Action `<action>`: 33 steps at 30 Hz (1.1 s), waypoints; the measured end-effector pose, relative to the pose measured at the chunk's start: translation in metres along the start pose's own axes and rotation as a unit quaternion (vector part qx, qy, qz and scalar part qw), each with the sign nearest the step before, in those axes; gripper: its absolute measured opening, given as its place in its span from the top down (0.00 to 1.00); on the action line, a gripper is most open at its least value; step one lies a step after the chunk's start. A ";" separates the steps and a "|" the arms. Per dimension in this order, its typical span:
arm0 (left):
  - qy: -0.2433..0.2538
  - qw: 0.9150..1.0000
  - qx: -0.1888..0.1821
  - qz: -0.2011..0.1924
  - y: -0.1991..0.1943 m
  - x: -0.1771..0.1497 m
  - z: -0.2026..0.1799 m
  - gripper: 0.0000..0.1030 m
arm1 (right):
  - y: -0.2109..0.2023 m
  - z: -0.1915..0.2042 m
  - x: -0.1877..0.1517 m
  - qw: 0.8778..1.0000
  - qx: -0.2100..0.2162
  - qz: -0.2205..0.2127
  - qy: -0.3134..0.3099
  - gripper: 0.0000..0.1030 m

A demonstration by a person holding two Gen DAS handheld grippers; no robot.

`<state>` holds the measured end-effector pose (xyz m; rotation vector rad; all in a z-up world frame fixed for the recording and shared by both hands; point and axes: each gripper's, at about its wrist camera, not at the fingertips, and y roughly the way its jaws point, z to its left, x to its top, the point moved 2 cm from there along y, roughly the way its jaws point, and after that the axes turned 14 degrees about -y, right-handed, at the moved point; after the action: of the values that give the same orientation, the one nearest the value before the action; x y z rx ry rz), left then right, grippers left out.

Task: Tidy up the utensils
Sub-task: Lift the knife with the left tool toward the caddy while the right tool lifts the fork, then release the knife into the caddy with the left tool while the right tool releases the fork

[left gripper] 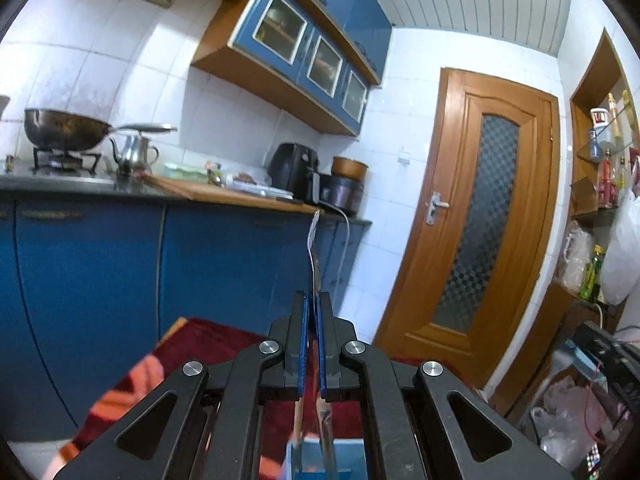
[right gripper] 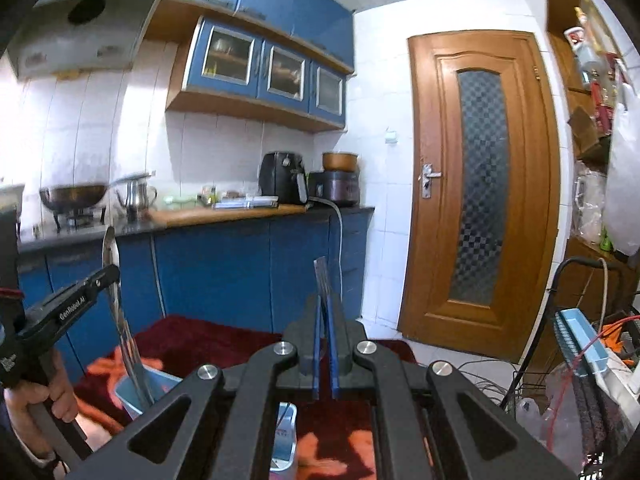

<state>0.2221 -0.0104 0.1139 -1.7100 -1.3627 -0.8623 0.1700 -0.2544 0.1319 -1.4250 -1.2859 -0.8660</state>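
Here, above a red cloth [right gripper: 208, 340] facing blue cabinets [left gripper: 100, 256], each gripper pinches a metal utensil [left gripper: 314, 248].

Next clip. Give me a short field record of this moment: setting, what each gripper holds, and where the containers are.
setting: kitchen, blue cabinets, wooden door
left gripper: shut on a metal utensil, likely a spoon, held upright
right gripper: shut on a flat metal utensil, type unclear
blue container: below the left gripper, on the red cloth
person's hand: grips the left gripper's handle
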 end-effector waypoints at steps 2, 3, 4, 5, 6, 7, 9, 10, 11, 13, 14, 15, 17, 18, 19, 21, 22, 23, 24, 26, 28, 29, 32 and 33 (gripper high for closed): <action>-0.003 1.000 -0.004 0.015 0.003 -0.007 0.005 0.96 | 0.010 0.005 -0.008 1.000 0.022 0.015 0.012 0.95; -0.004 1.000 -0.006 0.020 0.003 -0.010 0.007 0.95 | 0.015 0.007 -0.012 0.999 0.038 0.022 0.023 0.95; -0.004 1.000 -0.008 0.024 0.003 -0.012 0.008 0.95 | 0.017 0.008 -0.016 0.998 0.046 0.026 0.030 0.95; -0.003 0.999 -0.009 0.031 0.003 -0.014 0.010 0.95 | 0.020 0.010 -0.020 0.997 0.056 0.030 0.036 0.95; -0.001 0.999 -0.011 0.038 0.003 -0.016 0.010 0.95 | 0.023 0.012 -0.023 0.996 0.065 0.033 0.043 0.94; 0.001 0.999 -0.011 0.042 0.004 -0.018 0.010 0.94 | 0.025 0.014 -0.025 0.996 0.070 0.036 0.047 0.94; 0.005 0.999 -0.013 0.051 0.001 -0.020 0.008 0.94 | 0.030 0.016 -0.032 0.993 0.090 0.046 0.066 0.93; 0.008 0.998 -0.014 0.053 0.001 -0.020 0.008 0.91 | 0.031 0.016 -0.034 0.991 0.098 0.046 0.073 0.93; 0.011 0.998 -0.015 0.057 0.000 -0.021 0.007 0.88 | 0.032 0.015 -0.036 0.990 0.108 0.047 0.083 0.93; 0.013 0.998 -0.012 0.060 -0.003 -0.021 0.006 0.66 | 0.029 0.013 -0.038 0.987 0.118 0.047 0.099 0.89; 0.012 0.998 -0.011 0.062 -0.005 -0.021 0.007 0.63 | 0.027 0.011 -0.039 0.986 0.121 0.045 0.103 0.87; 0.009 0.998 -0.013 0.062 -0.007 -0.021 0.007 0.61 | 0.024 0.009 -0.039 0.986 0.121 0.045 0.107 0.84; 0.009 0.998 -0.012 0.065 -0.010 -0.020 0.008 0.61 | 0.019 0.007 -0.036 0.985 0.123 0.041 0.114 0.83; 0.009 0.998 -0.010 0.068 -0.012 -0.019 0.009 0.61 | 0.017 0.006 -0.035 0.985 0.124 0.039 0.116 0.82; 0.009 0.997 -0.010 0.070 -0.014 -0.019 0.009 0.61 | 0.012 0.004 -0.035 0.984 0.125 0.037 0.119 0.80; 0.009 0.997 -0.007 0.074 -0.020 -0.018 0.009 0.61 | 0.003 0.000 -0.035 0.983 0.130 0.035 0.126 0.78; 0.010 0.997 -0.006 0.077 -0.023 -0.017 0.009 0.61 | 0.000 0.000 -0.036 0.983 0.131 0.035 0.127 0.77; 0.011 0.997 -0.004 0.081 -0.026 -0.017 0.008 0.61 | -0.005 -0.001 -0.036 0.982 0.133 0.036 0.128 0.76; 0.011 0.996 -0.003 0.084 -0.028 -0.017 0.008 0.61 | -0.008 -0.002 -0.036 0.982 0.135 0.037 0.128 0.74; 0.011 0.995 -0.002 0.095 -0.034 -0.018 0.007 0.61 | -0.017 -0.003 -0.039 0.981 0.137 0.042 0.128 0.71; 0.014 0.994 0.000 0.105 -0.040 -0.021 0.005 0.61 | -0.026 -0.004 -0.041 0.981 0.140 0.046 0.128 0.69; 0.017 0.994 0.003 0.110 -0.044 -0.023 0.004 0.61 | -0.029 -0.005 -0.043 0.980 0.141 0.048 0.129 0.69; 0.027 0.992 0.013 0.126 -0.054 -0.029 0.001 0.61 | -0.040 -0.005 -0.050 0.980 0.143 0.061 0.127 0.66; 0.034 0.990 0.018 0.133 -0.058 -0.031 0.000 0.61 | -0.043 -0.005 -0.054 0.979 0.145 0.065 0.129 0.64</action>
<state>0.1588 -0.0172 0.0961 -1.7695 -1.0683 -0.7327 0.1185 -0.2762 0.0914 -1.1135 -1.0615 -0.7153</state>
